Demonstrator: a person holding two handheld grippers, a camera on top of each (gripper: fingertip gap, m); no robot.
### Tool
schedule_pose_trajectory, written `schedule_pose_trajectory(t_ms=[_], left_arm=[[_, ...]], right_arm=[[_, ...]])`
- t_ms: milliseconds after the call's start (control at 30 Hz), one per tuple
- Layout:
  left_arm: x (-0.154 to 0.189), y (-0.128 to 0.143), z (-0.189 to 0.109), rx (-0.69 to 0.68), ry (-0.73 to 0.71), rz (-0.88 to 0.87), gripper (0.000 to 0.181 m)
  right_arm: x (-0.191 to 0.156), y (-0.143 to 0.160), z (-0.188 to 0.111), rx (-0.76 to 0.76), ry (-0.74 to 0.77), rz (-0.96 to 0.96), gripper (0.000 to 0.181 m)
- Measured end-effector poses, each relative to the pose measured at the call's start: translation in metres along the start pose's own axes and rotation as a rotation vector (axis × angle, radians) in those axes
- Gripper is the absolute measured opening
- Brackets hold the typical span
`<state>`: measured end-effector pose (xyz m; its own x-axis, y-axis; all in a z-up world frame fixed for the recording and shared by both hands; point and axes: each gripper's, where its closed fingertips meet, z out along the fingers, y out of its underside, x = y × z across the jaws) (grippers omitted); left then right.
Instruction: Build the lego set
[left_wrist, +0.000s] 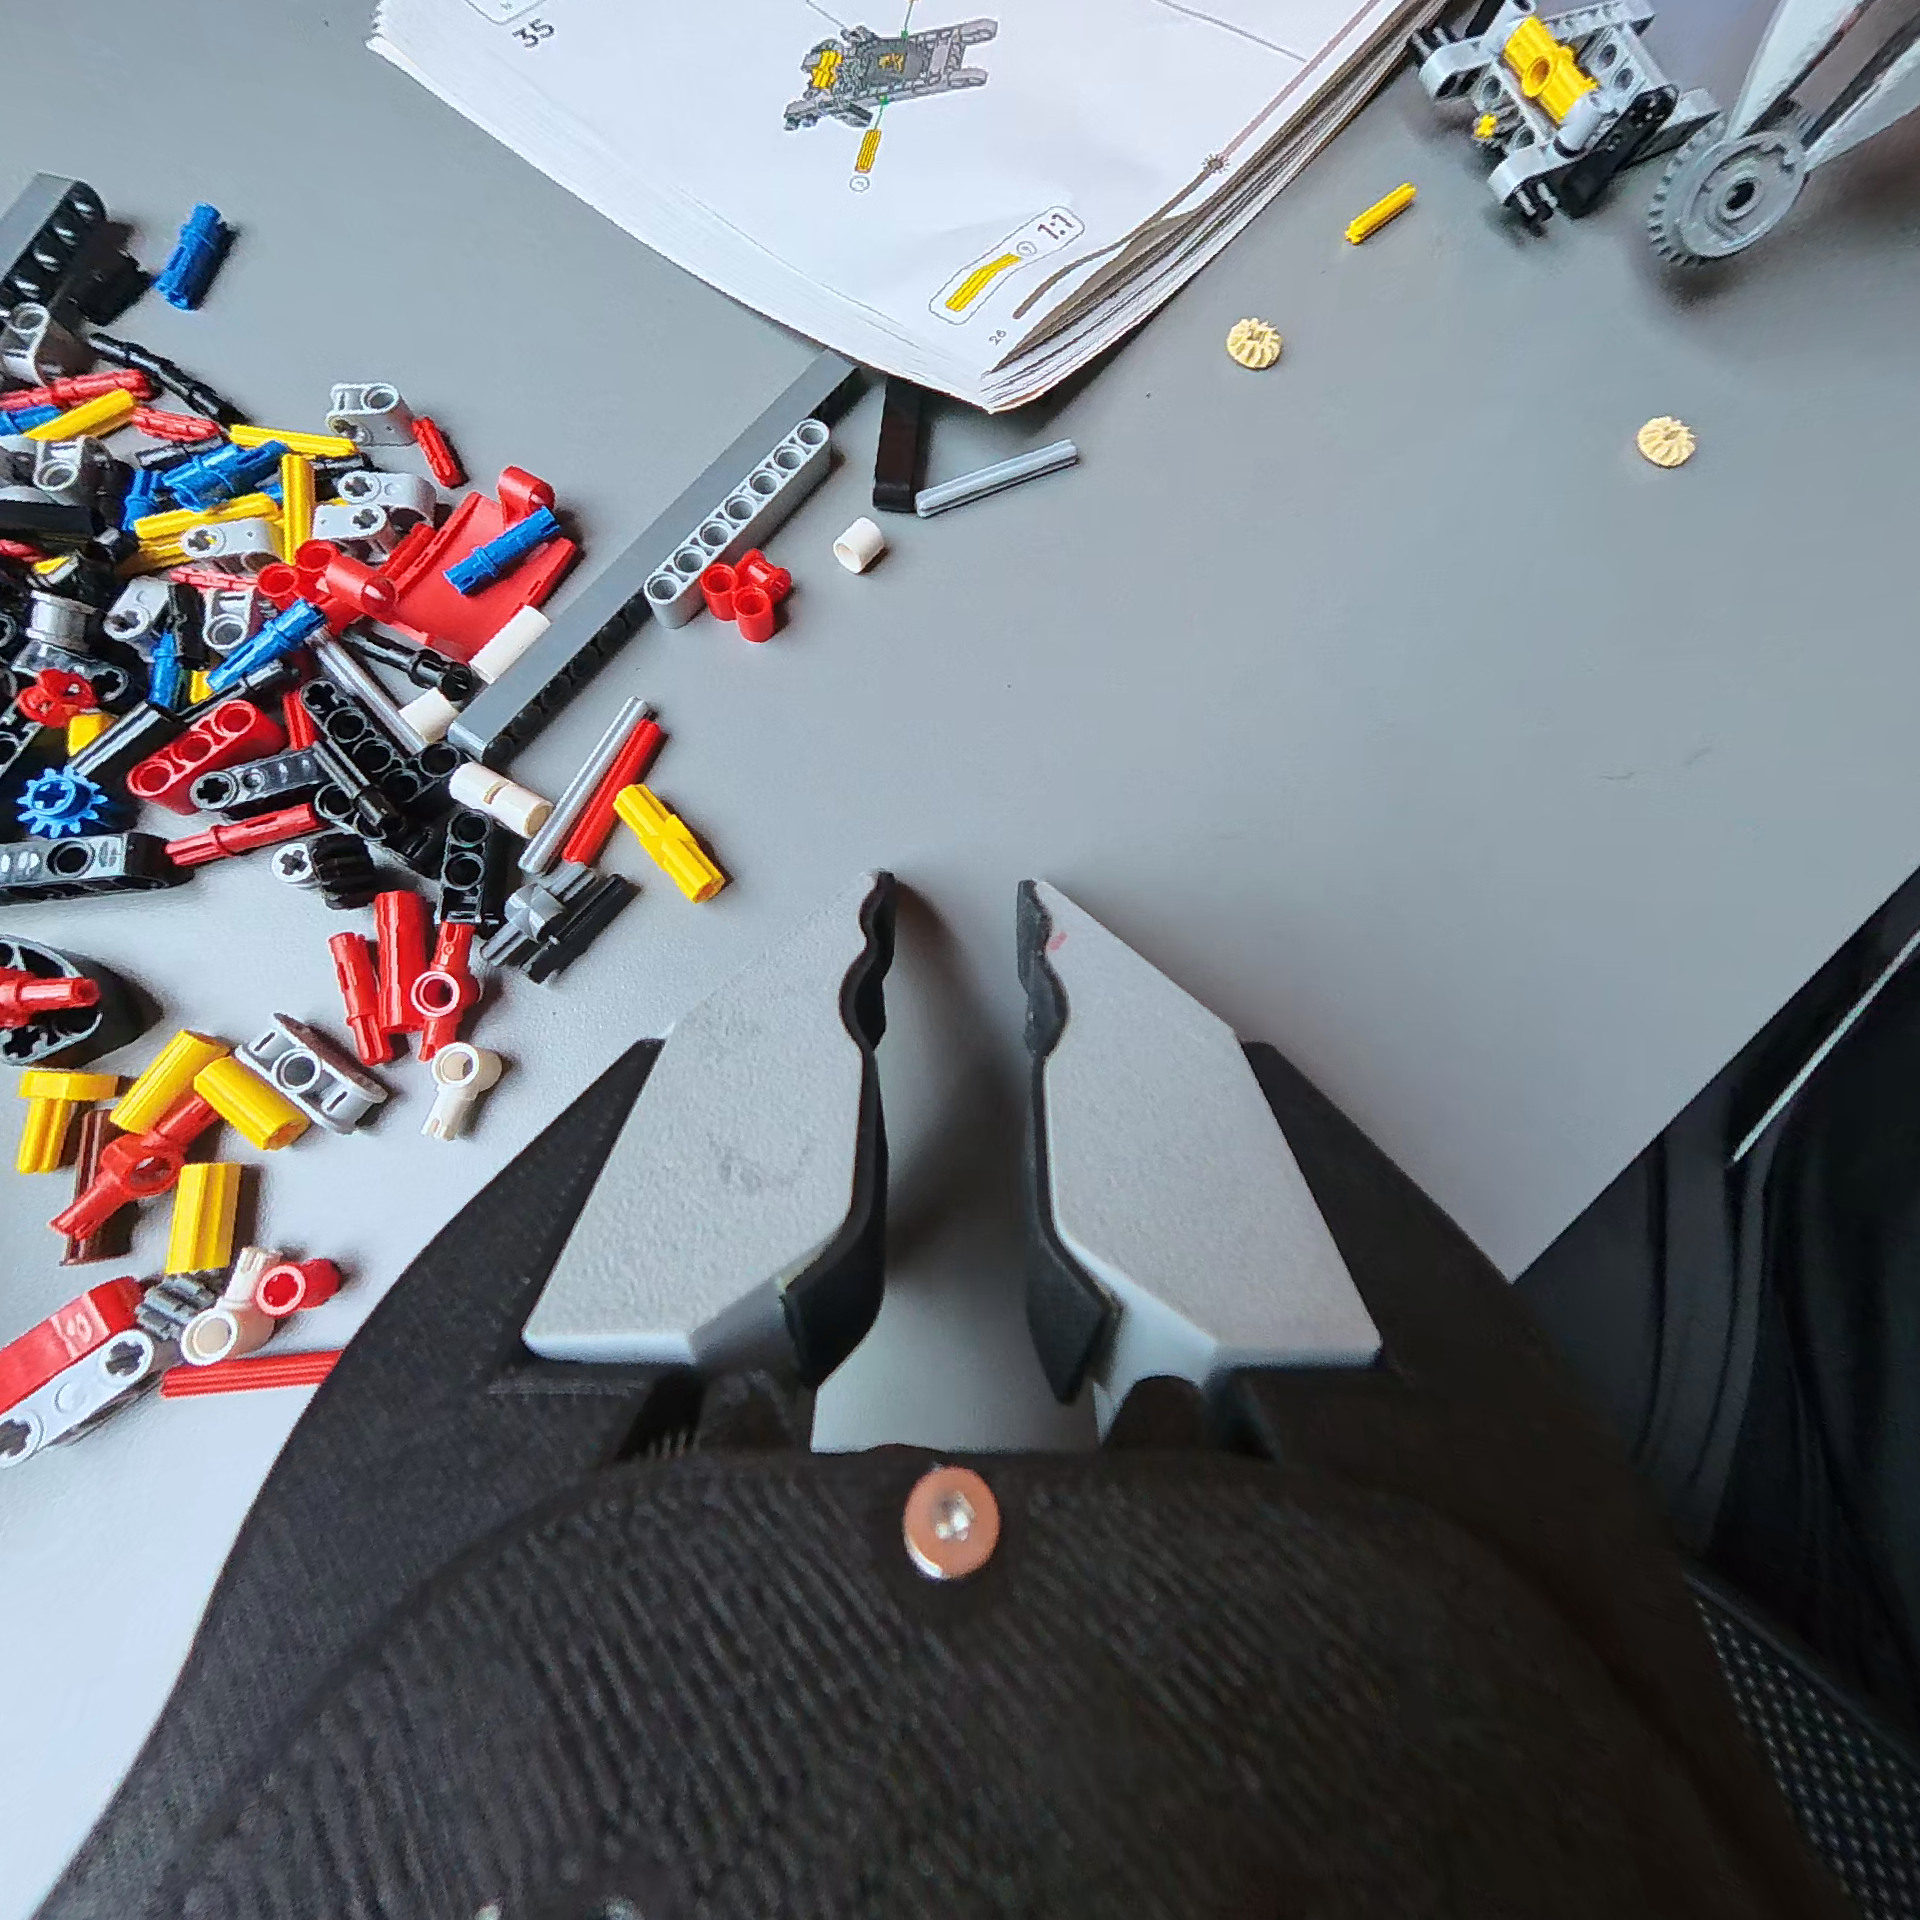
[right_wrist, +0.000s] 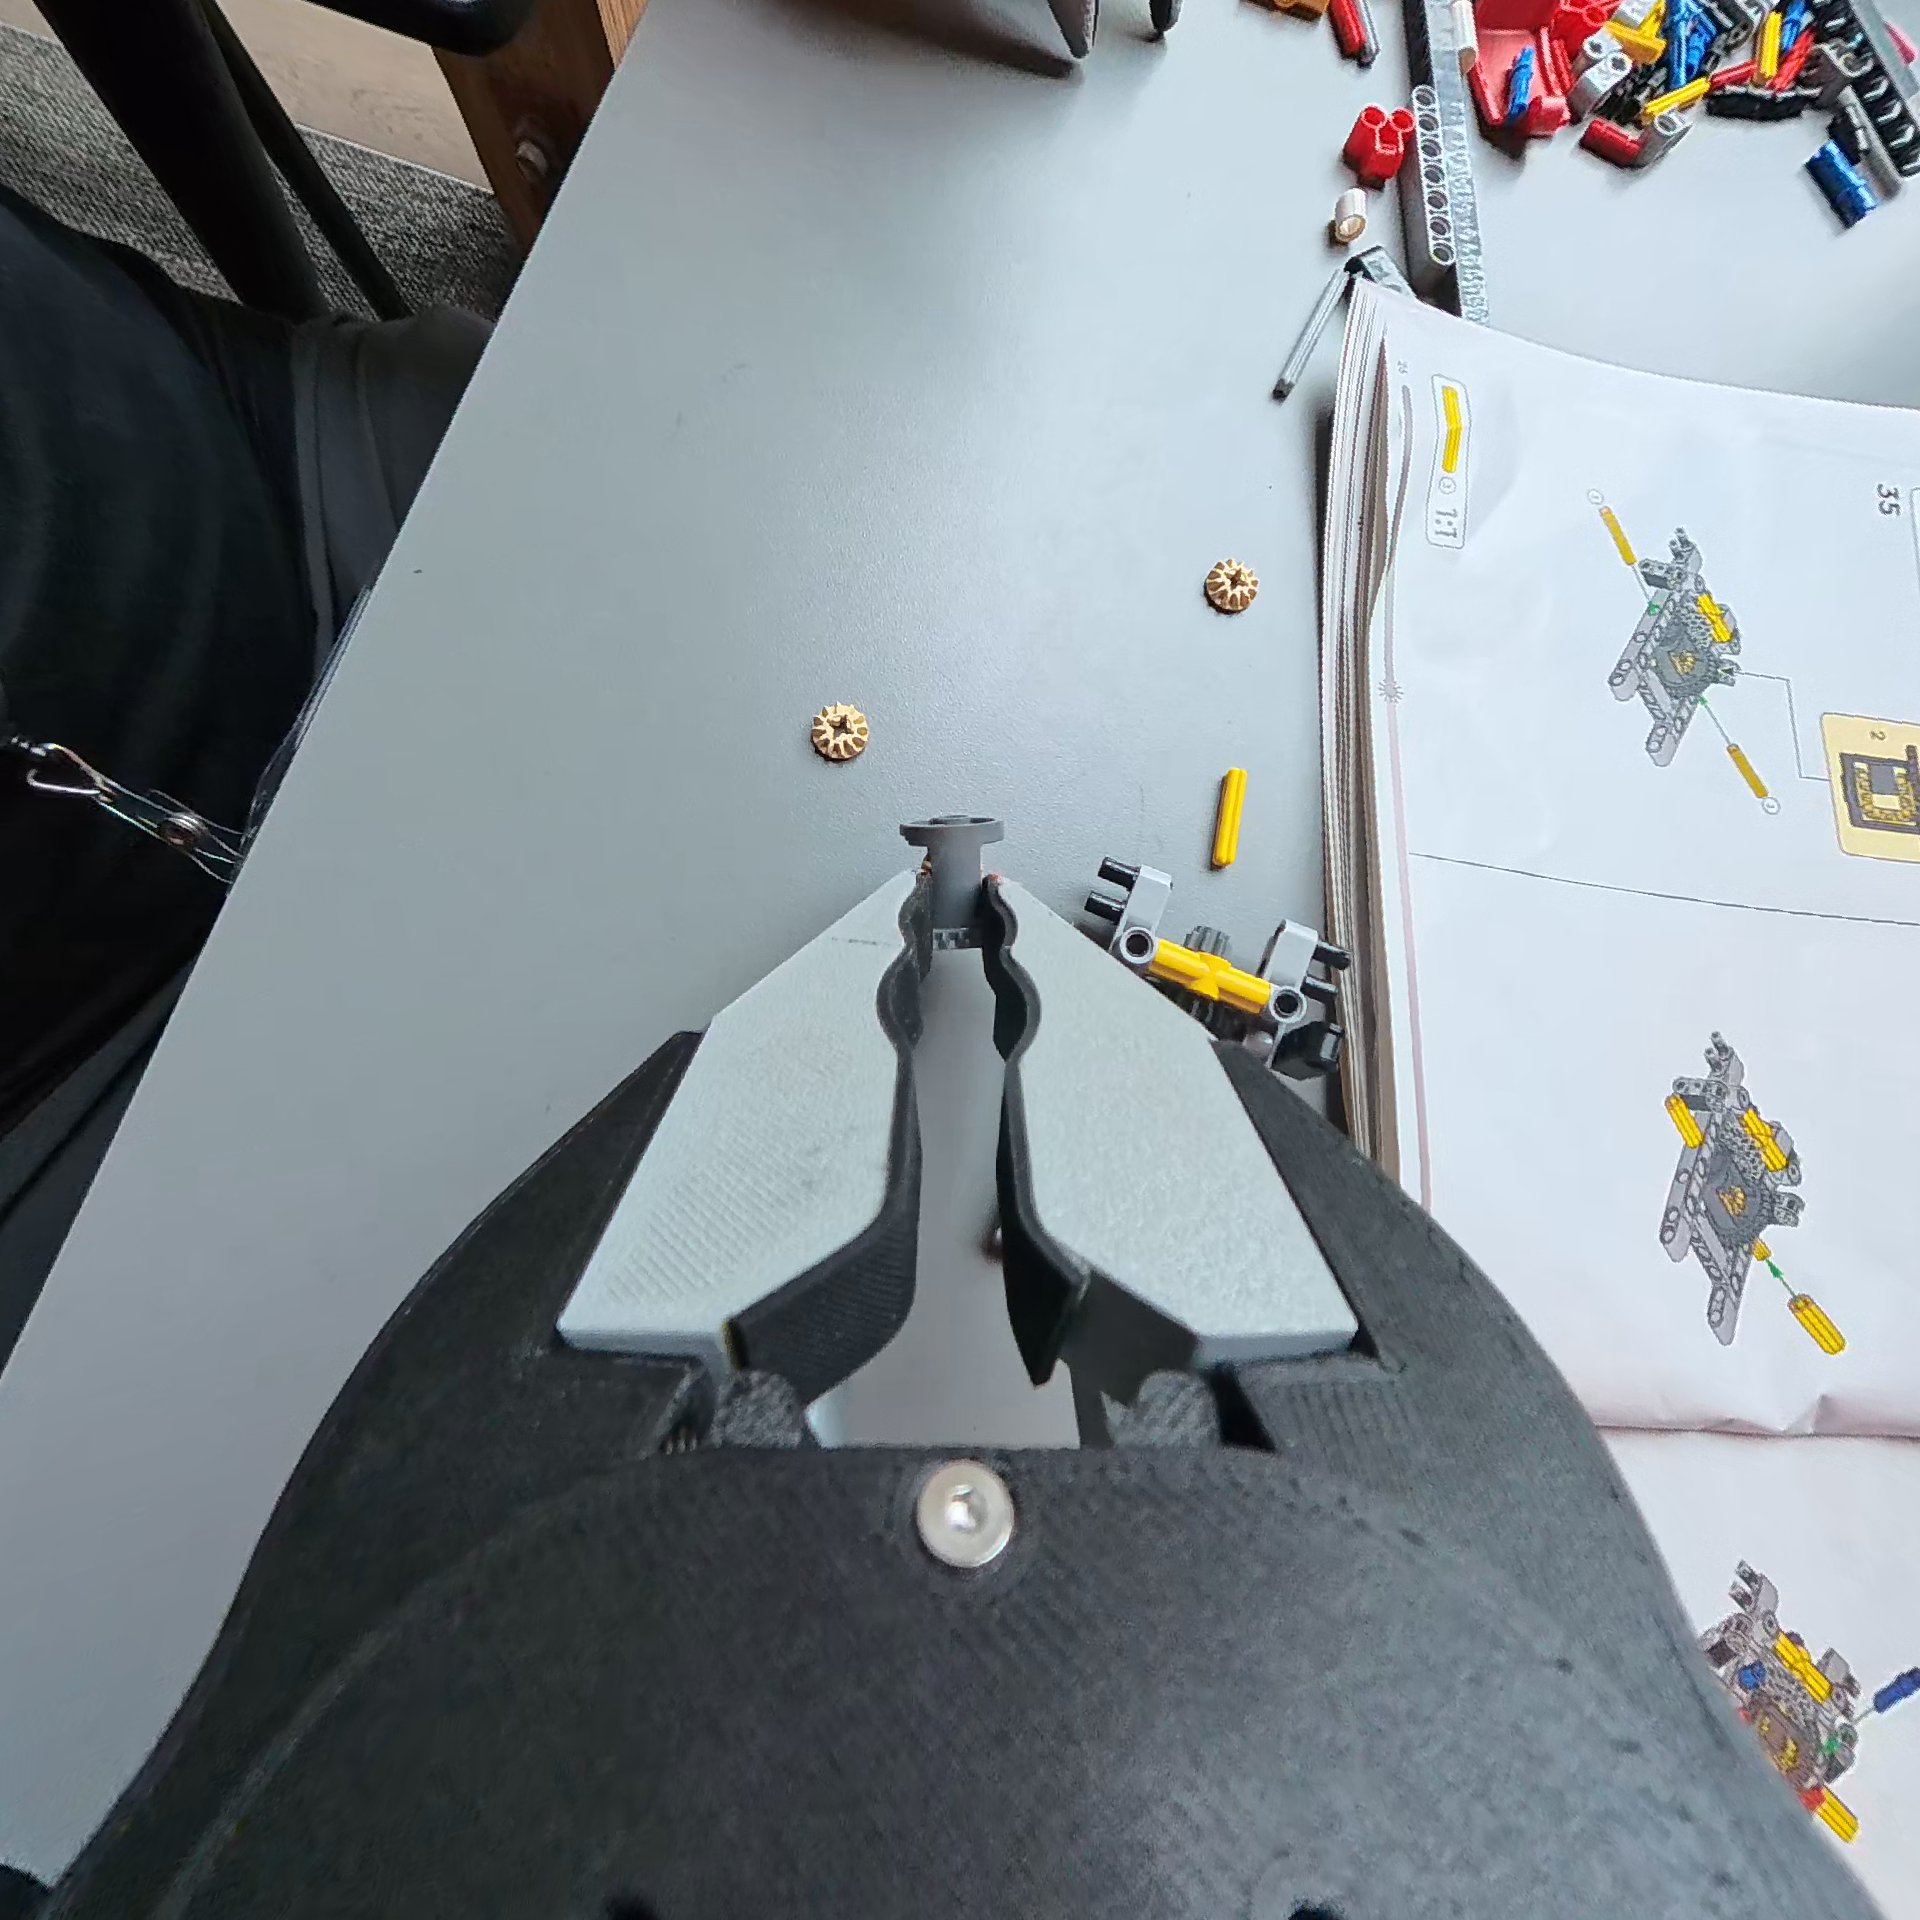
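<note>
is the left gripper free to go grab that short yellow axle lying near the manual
Probably yes. The left gripper is open and empty, and bare table lies between it and the yellow axle. The right gripper, holding a grey gear piece, sits close beside it.

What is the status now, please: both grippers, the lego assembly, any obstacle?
Left gripper open, empty. Right gripper shut on dark grey gear piece. Lego assembly on table beside right gripper. Nothing in the way.

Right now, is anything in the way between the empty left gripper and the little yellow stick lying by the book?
Nothing visible blocks it. Between the open left gripper and the yellow stick lies bare grey table. Two tan gears sit near that path, and the instruction booklet lies to its left.
</note>
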<state>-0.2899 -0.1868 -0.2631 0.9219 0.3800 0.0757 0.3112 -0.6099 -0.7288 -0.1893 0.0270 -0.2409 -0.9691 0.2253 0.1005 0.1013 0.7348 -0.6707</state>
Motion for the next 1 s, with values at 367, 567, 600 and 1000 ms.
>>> schedule_pose_trajectory(t_ms=[367,567,600,1000], left_arm=[[0.0,0.0,0.0,0.0,-0.002,0.002,0.021],[0.001,0.0,0.0,0.0,-0.003,0.007,0.021],[0.001,0.0,0.0,-0.001,-0.004,0.011,0.021],[0.038,-0.012,0.017,-0.008,0.094,0.061,0.024]], right_arm=[[0.0,0.001,0.0,-0.004,0.007,-0.011,0.006],[-0.003,-0.004,0.001,0.017,-0.057,0.061,0.006],[-0.004,-0.005,0.001,0.019,-0.068,0.072,0.006],[-0.002,-0.002,0.004,-0.031,-0.03,0.07,0.006]])
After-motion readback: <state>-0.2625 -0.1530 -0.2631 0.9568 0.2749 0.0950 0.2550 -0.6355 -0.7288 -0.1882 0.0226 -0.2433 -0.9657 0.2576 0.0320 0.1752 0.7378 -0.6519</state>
